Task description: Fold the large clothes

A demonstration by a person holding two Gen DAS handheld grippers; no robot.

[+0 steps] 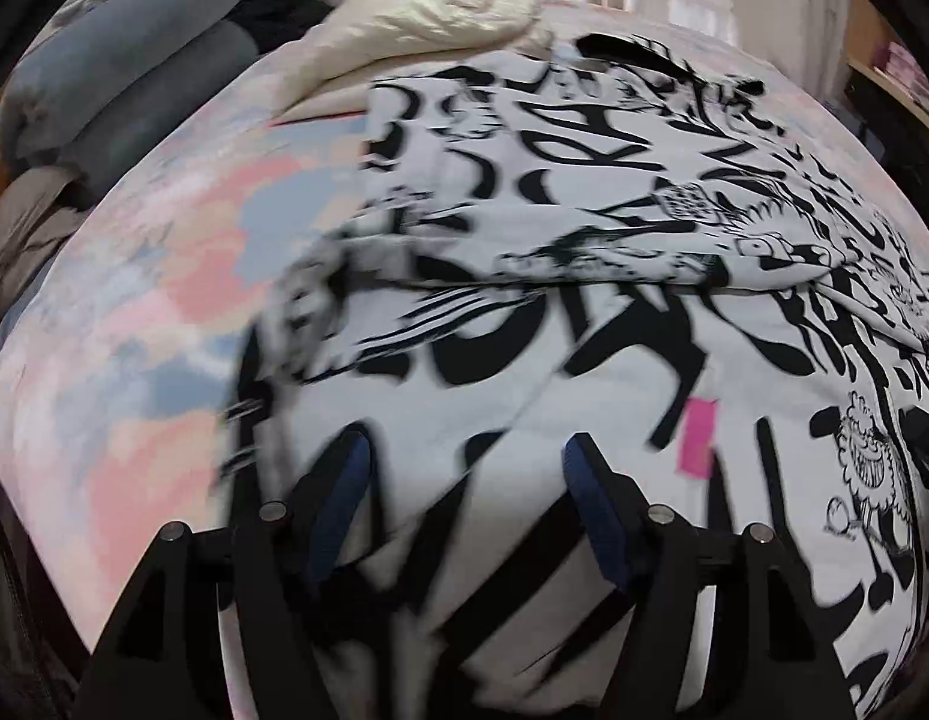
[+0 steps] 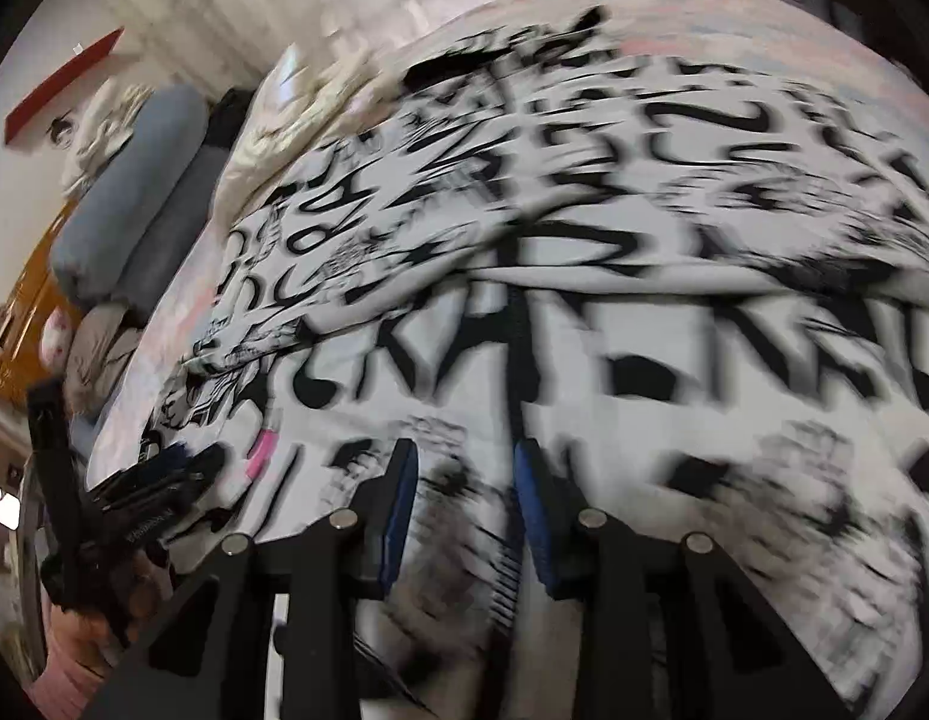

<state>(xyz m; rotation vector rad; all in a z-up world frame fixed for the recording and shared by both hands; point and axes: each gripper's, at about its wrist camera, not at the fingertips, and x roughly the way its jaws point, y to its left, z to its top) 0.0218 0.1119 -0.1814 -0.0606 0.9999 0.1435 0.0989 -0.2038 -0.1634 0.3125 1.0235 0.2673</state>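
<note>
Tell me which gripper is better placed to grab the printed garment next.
Probably left. The left gripper stands open over the garment, beside its pink tag. The right gripper shows a narrower gap, nothing visibly clamped.

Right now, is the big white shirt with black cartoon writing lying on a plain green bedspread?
Not green. The big white shirt with black cartoon writing lies on a pastel bedspread patched in pink, blue and cream, as the left wrist view shows.
</note>
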